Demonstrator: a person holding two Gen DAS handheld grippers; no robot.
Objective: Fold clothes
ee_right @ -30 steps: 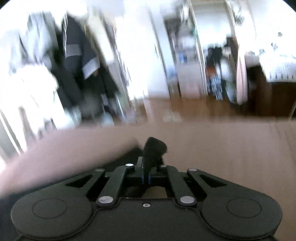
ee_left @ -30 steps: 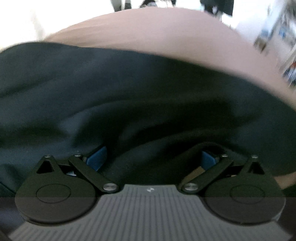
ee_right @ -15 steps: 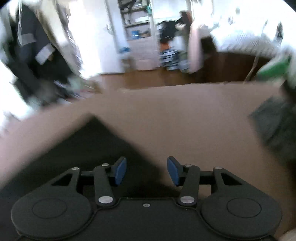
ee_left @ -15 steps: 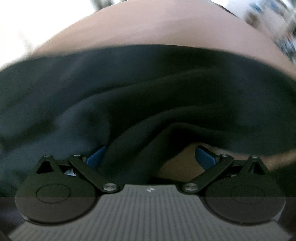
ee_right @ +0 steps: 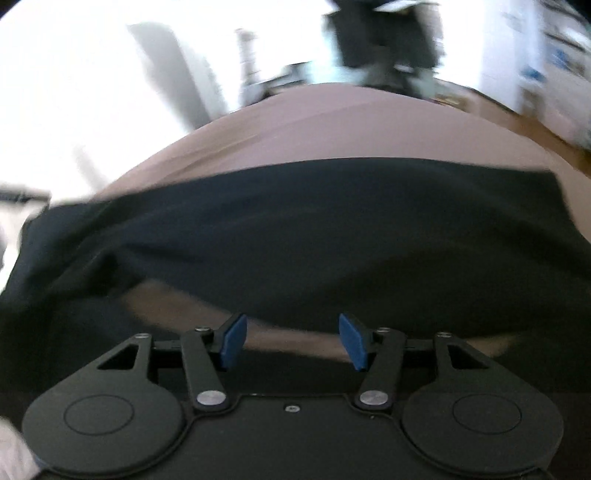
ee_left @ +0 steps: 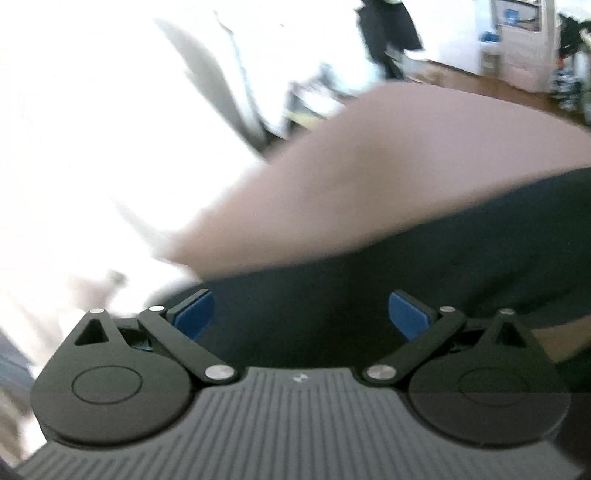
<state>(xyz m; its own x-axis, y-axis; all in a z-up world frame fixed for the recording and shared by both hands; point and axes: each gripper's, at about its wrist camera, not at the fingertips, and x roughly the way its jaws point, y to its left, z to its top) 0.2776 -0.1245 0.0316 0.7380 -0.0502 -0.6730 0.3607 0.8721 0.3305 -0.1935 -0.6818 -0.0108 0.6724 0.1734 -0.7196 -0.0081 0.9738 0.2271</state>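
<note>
A dark garment [ee_right: 332, 229] lies spread on a brown table [ee_right: 351, 122]. In the right wrist view it fills the middle, with a lifted fold near its front edge. My right gripper [ee_right: 291, 341] is open and empty, just short of that front edge. In the left wrist view the garment [ee_left: 424, 266] runs from the centre to the right. My left gripper [ee_left: 301, 319] is open wide and empty, low over the garment near its left end. Both views are motion blurred.
The table [ee_left: 369, 177] edge falls away at the left in both views. Beyond it are a bright white wall, hanging dark clothes [ee_right: 384, 33], a wooden floor and shelving [ee_left: 524, 44] at the far right.
My right gripper opened and let go of the dark cloth, then swung to face the garment. My left gripper stayed open and turned left toward the garment's end and the table edge.
</note>
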